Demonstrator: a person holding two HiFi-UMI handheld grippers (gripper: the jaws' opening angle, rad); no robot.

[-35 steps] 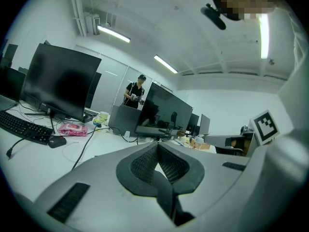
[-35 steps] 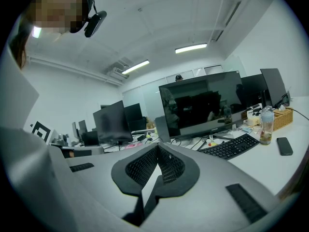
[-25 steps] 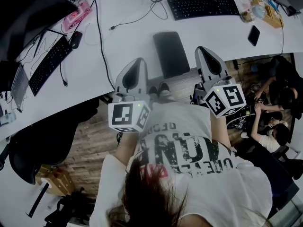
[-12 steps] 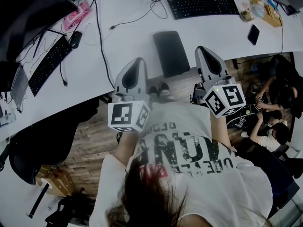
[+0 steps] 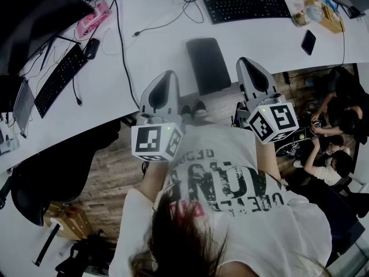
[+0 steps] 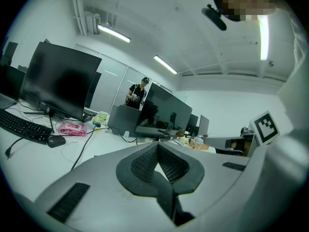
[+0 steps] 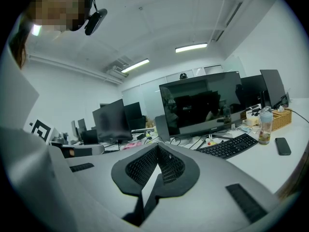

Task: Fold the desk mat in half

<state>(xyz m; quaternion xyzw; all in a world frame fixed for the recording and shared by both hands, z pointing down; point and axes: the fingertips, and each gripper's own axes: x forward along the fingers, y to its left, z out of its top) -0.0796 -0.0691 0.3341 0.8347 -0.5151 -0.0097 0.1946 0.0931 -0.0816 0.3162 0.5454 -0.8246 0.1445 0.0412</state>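
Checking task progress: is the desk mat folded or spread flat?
Cannot tell. The desk mat lies flat on the desk as one dark rectangle; no fold line or second layer shows.

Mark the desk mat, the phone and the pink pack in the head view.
desk mat (image 5: 207,65), head view, middle of its dark top face.
phone (image 5: 309,42), head view, middle of its black face.
pink pack (image 5: 93,15), head view, its middle.
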